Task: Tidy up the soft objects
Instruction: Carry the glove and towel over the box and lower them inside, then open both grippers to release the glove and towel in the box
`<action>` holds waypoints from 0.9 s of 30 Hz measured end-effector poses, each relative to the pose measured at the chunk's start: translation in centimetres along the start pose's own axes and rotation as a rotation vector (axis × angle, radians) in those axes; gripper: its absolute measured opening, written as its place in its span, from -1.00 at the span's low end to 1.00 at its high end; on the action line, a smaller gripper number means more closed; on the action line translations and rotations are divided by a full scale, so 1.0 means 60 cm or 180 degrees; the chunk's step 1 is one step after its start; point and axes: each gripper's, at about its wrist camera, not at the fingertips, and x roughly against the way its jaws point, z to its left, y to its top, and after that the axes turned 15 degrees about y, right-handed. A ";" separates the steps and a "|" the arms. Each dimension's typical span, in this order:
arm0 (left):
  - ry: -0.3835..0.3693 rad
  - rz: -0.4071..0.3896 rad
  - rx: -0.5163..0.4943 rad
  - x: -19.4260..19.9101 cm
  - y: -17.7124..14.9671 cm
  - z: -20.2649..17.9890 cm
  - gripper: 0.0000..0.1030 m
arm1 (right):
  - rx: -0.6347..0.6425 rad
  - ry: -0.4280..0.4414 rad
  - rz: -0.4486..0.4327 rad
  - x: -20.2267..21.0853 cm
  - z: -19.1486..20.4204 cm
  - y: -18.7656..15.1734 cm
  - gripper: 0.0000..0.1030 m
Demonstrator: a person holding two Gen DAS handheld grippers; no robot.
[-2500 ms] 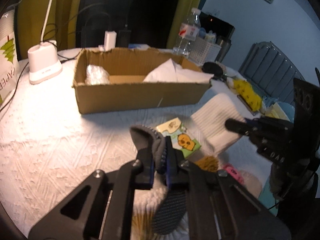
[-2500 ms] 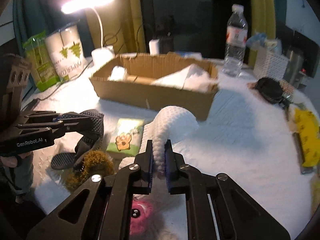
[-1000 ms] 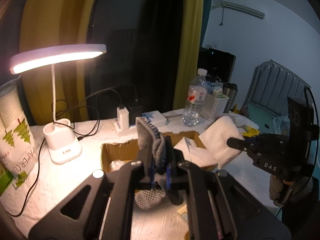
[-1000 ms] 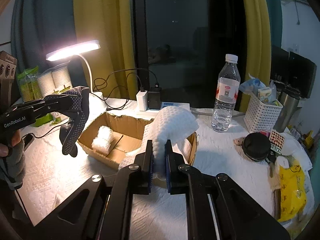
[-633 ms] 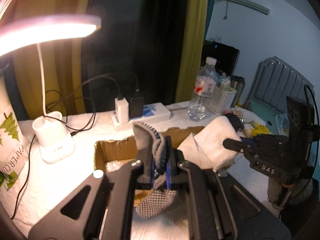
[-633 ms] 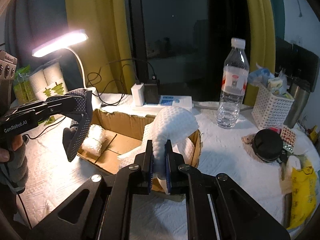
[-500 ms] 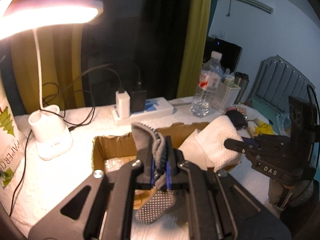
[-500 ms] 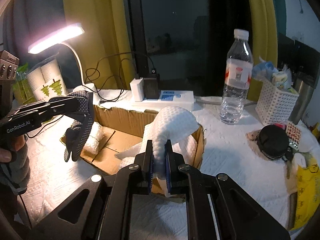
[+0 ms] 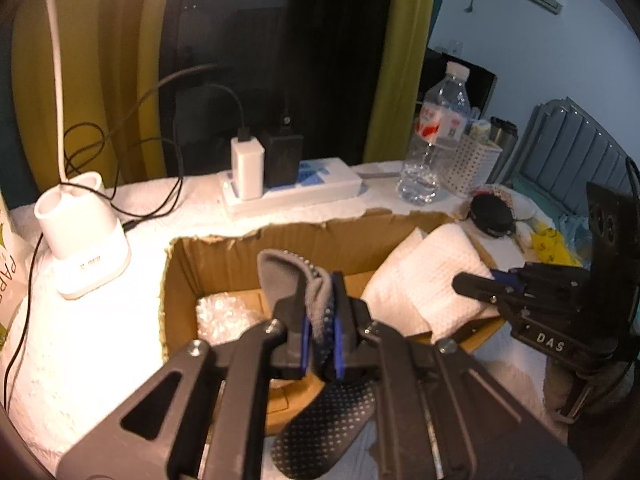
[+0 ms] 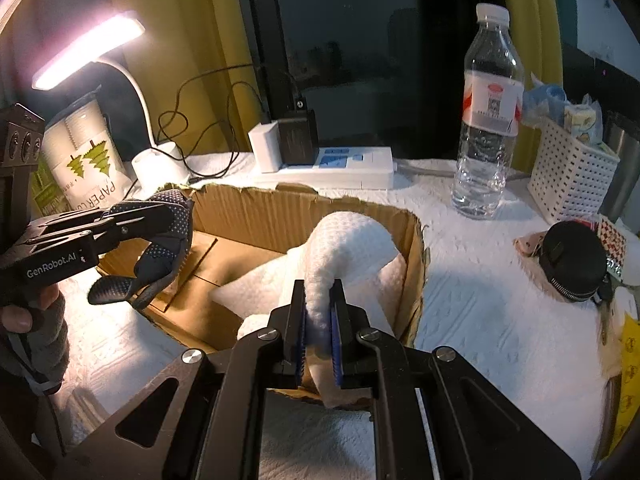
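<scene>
Two views, left wrist first. Left claw (image 9: 320, 330) pressed together on a grey dotted sock (image 9: 294, 276), cuff sticking up above the pads, dotted sole dangling below them over the near wall of the cardboard box (image 9: 280, 248). Inside the box, a clear crinkly bundle (image 9: 222, 318) at the left end. Off to the right, right claw (image 9: 472, 286) pinching a white waffle towel (image 9: 424, 276) draped over the box's right end. Behind the box on the worktop (image 9: 100, 320): lamp base (image 9: 80, 232), power strip (image 9: 292, 190), water bottle (image 9: 434, 140).

Right wrist next. Right claw (image 10: 319, 330) clamped on the white towel (image 10: 348, 244), fold arching up ahead of the pads, the rest hanging into the box's (image 10: 280, 216) right end. At left, left claw (image 10: 160, 212) gripping the sock (image 10: 164, 256), hanging above the box's left end.
</scene>
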 end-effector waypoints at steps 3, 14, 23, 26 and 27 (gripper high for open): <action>0.0032 0.0051 -0.0005 -0.006 -0.003 -0.001 -0.78 | -0.0012 0.0000 0.0029 -0.005 -0.002 0.000 -0.78; 0.0083 0.0106 -0.0060 0.000 -0.008 -0.009 -0.26 | -0.0055 -0.0018 0.0053 0.002 0.003 0.002 -0.40; -0.0005 -0.0002 -0.0027 0.040 -0.006 -0.013 0.30 | -0.0026 -0.0091 -0.0046 0.034 0.017 0.002 -0.03; -0.0030 -0.0043 -0.0035 0.056 -0.006 -0.015 0.31 | -0.0010 -0.0108 -0.0084 0.048 0.025 0.001 -0.01; -0.0043 -0.0058 -0.0038 0.063 -0.007 -0.016 0.33 | -0.0003 -0.0114 -0.0094 0.052 0.028 0.001 -0.01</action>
